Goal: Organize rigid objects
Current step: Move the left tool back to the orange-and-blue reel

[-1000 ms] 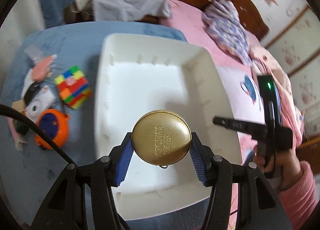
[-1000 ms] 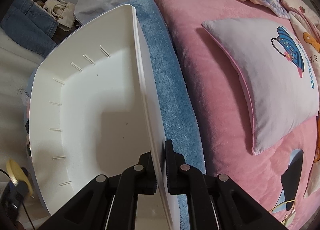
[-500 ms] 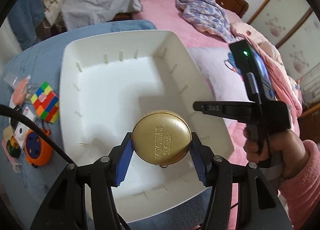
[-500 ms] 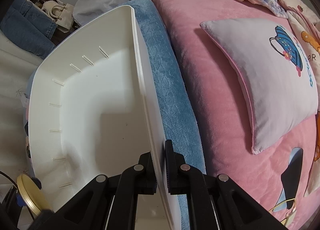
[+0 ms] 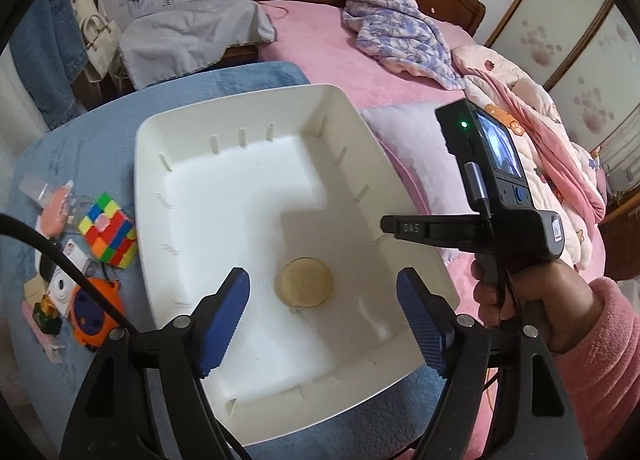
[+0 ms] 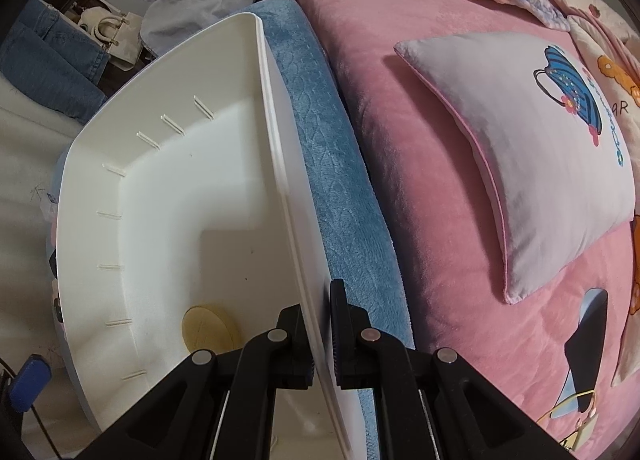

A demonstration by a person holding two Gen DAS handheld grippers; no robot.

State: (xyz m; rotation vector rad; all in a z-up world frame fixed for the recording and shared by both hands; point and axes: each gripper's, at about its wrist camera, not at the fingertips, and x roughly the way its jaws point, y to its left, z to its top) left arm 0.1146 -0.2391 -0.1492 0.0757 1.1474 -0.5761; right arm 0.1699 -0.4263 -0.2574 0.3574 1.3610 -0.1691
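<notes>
Our left gripper [image 5: 323, 310] angles steeply down over the white tray [image 5: 256, 128], its jaws opening with nothing between them, and the gold tin [image 5: 306, 287] lies flat on the tray floor below. Our right gripper [image 6: 321, 334] pinches the tray's side wall, its jaws closed on it. A colour cube [image 5: 108, 235] and an orange gadget [image 5: 95, 308] lie on the blue blanket [image 5: 100, 132] beside the tray; "DAS" is readable on the right gripper's arm.
</notes>
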